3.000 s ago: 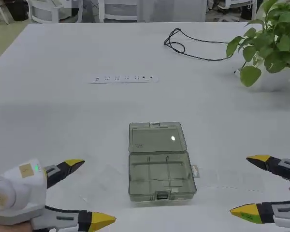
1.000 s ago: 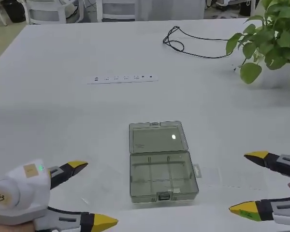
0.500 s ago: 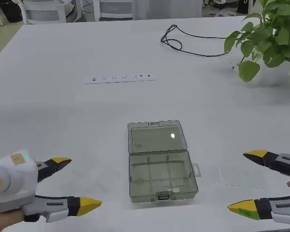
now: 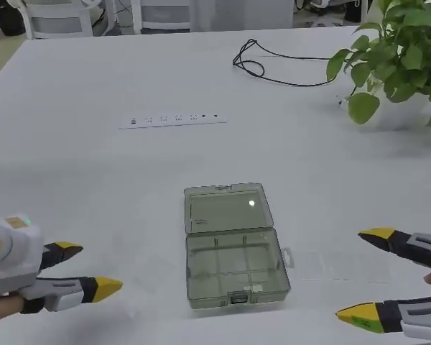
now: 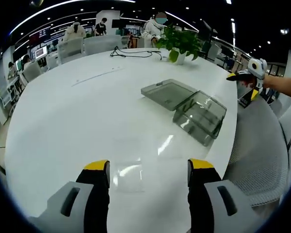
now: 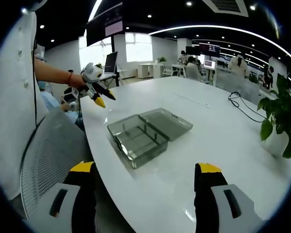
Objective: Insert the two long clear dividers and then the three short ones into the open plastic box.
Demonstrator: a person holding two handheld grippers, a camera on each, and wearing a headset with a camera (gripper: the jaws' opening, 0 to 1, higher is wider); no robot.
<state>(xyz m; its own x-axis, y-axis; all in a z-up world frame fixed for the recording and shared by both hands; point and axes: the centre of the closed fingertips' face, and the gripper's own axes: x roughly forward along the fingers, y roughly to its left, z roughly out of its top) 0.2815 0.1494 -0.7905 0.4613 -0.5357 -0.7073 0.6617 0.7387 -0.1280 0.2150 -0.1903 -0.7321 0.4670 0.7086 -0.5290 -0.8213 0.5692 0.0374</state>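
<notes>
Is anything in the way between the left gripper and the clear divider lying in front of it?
Nothing visible. The clear divider lies flat on the white table between the left gripper's open jaws, and bare table is all that separates it from the open plastic box.

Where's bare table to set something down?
Free: between the white power strip and the open smoky plastic box. Crowded: right of the box, where clear flat dividers lie; far right, with black cable and green potted plant.

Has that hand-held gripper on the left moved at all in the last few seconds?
Yes. The left hand-held gripper has pulled away to the left in the head view, so the gap between it and the box is wider.
</notes>
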